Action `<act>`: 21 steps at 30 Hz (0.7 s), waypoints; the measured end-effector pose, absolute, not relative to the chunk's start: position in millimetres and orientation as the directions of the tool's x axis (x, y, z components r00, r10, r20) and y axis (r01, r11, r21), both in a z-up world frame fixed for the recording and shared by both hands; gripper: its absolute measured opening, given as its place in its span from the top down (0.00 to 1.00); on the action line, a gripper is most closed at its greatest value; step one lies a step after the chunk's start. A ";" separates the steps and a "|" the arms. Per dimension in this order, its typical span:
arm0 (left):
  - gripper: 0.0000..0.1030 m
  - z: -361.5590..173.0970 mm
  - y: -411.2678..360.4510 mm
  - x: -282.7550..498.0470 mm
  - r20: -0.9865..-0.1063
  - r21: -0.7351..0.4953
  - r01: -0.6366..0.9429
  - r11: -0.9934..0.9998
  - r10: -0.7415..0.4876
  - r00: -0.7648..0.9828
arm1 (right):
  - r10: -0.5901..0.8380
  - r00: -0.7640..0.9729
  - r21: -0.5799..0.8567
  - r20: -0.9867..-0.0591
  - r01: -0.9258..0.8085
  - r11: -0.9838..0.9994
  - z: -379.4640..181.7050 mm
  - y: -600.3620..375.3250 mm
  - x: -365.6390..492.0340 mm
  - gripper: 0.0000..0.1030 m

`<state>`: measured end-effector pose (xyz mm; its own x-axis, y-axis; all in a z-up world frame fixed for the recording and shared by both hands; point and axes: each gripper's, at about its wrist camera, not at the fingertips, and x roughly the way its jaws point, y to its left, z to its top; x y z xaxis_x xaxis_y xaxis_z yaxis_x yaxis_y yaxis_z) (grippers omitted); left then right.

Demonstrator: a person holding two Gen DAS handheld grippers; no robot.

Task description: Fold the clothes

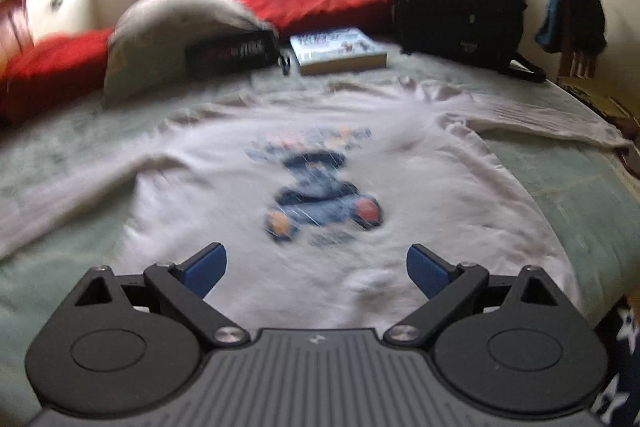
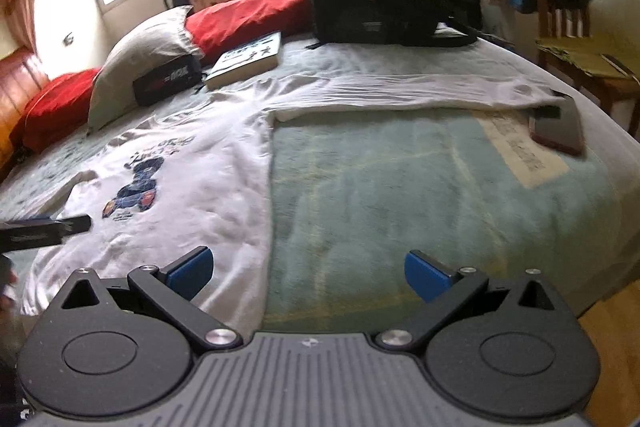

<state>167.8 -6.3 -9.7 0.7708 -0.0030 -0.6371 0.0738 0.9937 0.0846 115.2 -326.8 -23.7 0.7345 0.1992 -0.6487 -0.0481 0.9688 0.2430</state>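
Bare blanket (image 2: 400, 195) right of shirt (image 2: 208, 195); phone (image 2: 558, 131) at edge, book (image 2: 246, 61) beyond.

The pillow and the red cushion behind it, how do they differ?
The pillow is pale grey; the cushion is bright red. The pillow leans tilted with a black box against it; the cushion lies long and low along the bed's far edge. Both are soft bedding.

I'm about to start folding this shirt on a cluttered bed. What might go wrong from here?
1. The white long-sleeved shirt has its sleeve end lying against the dark phone near the bed edge; pulling the sleeve may drag it off.
2. The thick paperback book sits near the collar and may snag.
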 end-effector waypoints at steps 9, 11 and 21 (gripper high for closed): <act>0.03 -35.0 60.2 161.7 -0.692 0.076 0.063 0.995 0.007 0.722 | 0.322 0.694 0.240 -0.644 -0.217 0.946 -34.4 -269.7 165.8 0.00; 0.03 -53.1 72.9 161.1 -0.745 0.015 0.036 0.999 -0.013 0.667 | 0.351 0.671 0.220 -0.653 -0.275 0.936 -41.2 -247.6 178.4 0.00; 0.03 -63.1 88.2 128.9 -0.775 -0.045 0.055 0.997 -0.069 0.628 | 0.392 0.607 0.047 -0.691 -0.503 0.863 -95.7 -195.8 180.0 0.00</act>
